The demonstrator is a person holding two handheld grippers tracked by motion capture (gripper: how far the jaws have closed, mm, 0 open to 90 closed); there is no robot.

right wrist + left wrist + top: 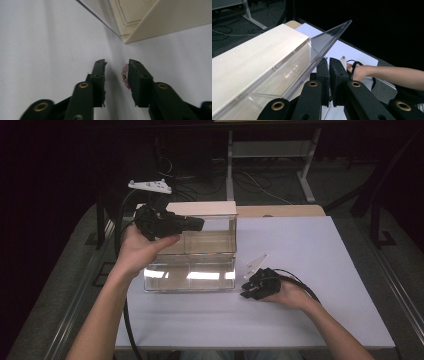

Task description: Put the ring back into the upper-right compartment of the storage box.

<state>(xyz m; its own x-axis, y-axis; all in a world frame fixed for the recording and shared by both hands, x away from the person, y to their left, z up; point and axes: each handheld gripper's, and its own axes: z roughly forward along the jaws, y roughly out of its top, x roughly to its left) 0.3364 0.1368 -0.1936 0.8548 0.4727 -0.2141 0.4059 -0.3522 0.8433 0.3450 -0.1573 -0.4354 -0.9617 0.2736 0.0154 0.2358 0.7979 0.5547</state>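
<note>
Clear acrylic is what my left tool (pixel 192 224) has hold of: its jaws are pinched shut on the raised lid (pixel 322 47) of the transparent box (pixel 190 265), which stands on the white table (pixel 310 270) at my left. In the left gripper view the lid edge runs up and away from the pads as a thin tilted sheet, with the box's pale wooden top strip (pixel 257 57) beside it. That grip looks narrow to me, on a slick edge; if my hand sags or twists, I judge the lid could slide out and drop shut, right when the other hand needs the opening. Moving right, my right tool (pixel 252 290) rests low on the table just beside the box's near right corner. In the right gripper view a small bracelet of pinkish beads (pixel 125 75) lies against the inner face of one jaw, the jaws standing part open around it, with a clear gap to the other pad; I would not call it gripped yet. The beads are small and round, so closing off-centre could squirt them sideways or catch only one or two, and the bracelet might then fall on the lift toward the box. Pressing too low could also scrape the pads on the table.
</note>
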